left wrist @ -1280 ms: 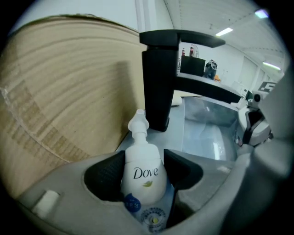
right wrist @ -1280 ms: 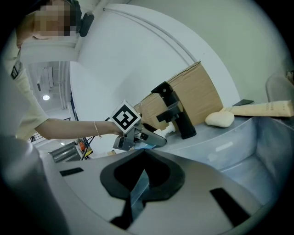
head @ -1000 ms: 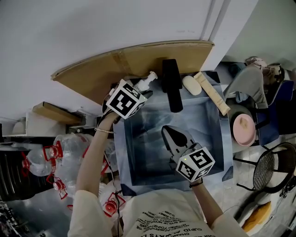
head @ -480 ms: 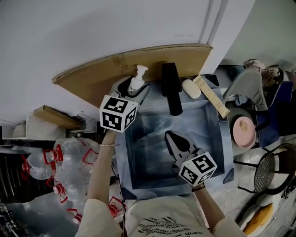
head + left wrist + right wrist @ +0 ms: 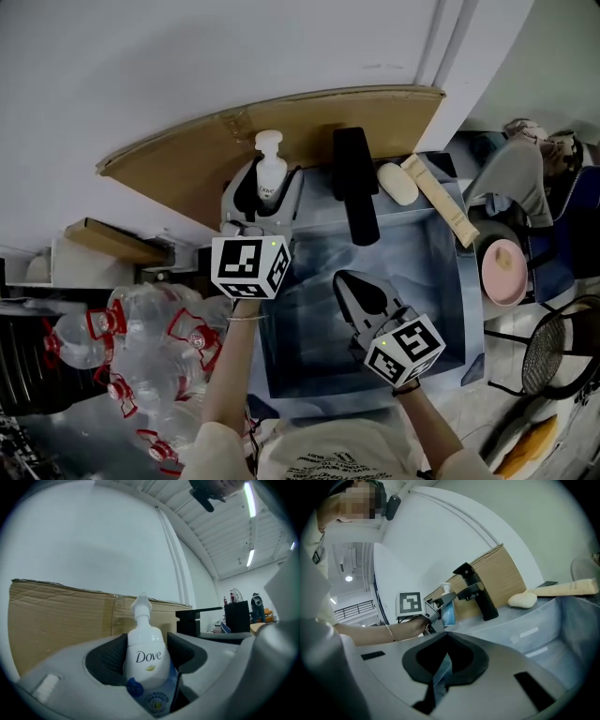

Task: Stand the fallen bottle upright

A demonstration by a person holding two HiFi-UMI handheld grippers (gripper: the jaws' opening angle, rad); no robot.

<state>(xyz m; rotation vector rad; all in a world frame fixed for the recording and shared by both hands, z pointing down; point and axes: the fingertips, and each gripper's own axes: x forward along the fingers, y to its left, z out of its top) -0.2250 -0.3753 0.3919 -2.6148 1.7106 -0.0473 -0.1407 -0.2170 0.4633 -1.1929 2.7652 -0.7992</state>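
The left gripper point(image 5: 268, 190) is pinching the white pump bottle point(image 5: 144, 654) by its body, pump head up, at the back left corner of the sink point(image 5: 448, 279), just in front of the cardboard sheet point(image 5: 178, 159). Whether its base is touching the rim is hidden. The right gripper point(image 5: 343, 281) is hovering over the basin, jaws pressed together. The set-down is probably calling for lowering the bottle straight, base flat, clear of the black faucet point(image 5: 354, 187), and spreading the jaws only once it is standing alone.
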